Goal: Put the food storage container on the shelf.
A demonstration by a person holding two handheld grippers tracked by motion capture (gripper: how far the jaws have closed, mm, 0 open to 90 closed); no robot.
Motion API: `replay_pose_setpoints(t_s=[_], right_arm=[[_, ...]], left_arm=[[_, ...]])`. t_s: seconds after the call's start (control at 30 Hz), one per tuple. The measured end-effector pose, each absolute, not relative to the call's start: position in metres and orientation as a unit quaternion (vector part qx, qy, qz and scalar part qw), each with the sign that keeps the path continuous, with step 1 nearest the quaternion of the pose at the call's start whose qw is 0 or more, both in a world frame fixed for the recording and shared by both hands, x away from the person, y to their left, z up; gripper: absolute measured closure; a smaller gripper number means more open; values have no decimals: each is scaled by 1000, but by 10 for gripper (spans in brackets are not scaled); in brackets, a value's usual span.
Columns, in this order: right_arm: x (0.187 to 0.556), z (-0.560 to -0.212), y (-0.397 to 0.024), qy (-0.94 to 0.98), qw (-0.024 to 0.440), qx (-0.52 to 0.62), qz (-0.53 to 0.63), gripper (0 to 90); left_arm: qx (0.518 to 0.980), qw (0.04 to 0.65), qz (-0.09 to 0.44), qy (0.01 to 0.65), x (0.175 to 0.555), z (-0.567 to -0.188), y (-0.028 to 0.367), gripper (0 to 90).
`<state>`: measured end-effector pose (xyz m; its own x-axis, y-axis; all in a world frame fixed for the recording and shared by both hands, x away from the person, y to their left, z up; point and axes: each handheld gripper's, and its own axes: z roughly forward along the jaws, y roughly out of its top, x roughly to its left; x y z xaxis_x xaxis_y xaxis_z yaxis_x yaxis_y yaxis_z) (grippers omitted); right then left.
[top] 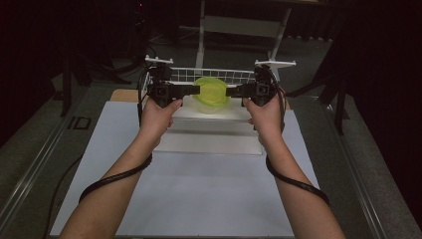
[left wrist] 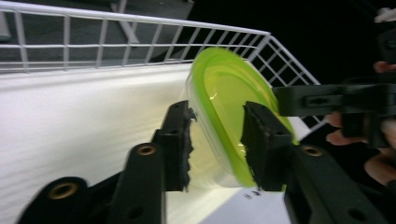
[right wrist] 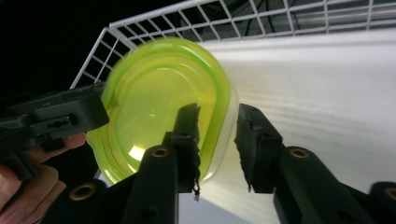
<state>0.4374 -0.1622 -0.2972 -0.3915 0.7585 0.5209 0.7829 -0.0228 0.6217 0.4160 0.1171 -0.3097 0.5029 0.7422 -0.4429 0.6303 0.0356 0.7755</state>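
1. Green-lidded and of clear plastic, the container [top: 211,94] is held up between my two grippers, above the white tray [top: 209,142] and in front of the white wire basket [top: 209,75].
2. My left gripper [left wrist: 215,140] comes from the left side. In the left gripper view its two jaws stand on both sides of the container's rim, one on the clear wall and one on the green lid [left wrist: 233,93]. They look closed on the rim, with little free room between pad and plastic.
3. My right gripper [right wrist: 217,140] comes from the right side. In the right gripper view one jaw lies over the lid and the other stands outside the clear wall. A small gap shows at the outer jaw, so I cannot tell if this grip is firm.
4. The container is tilted, its lid is turned toward the right gripper's camera.
5. The wire basket's wall is near behind the container, and its corner is close to the lid's far edge in both gripper views.
6. In the high view, the white sheet [top: 189,199] on the worktop [top: 348,164] has much free surface toward me, between my forearms.
7. Each gripper's black cable [top: 114,179] hangs under my arms.
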Motion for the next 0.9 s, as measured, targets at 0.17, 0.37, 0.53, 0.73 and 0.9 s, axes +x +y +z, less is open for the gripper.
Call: replay_pose_setpoints(t_s=[0.17, 0.37, 0.53, 0.73, 0.9], right_arm=[[438, -294, -161, -700, 10, -546, -460, 632], [423, -286, -160, -714, -24, -518, -470, 577], [406, -286, -156, -722, -44, -493, -483, 607], [385, -291, -147, -741, -61, -459, -485, 900], [373, -308, -135, -760, -69, -431, -481, 900]], left_arm=[[692, 510, 67, 506, 421, -310, 119, 539], [689, 529, 94, 487, 412, -308, 126, 493], [680, 553, 123, 466, 395, -306, 132, 395], [666, 602, 160, 412, 371, -307, 137, 209], [644, 633, 205, 377, 341, -319, 138, 58]])
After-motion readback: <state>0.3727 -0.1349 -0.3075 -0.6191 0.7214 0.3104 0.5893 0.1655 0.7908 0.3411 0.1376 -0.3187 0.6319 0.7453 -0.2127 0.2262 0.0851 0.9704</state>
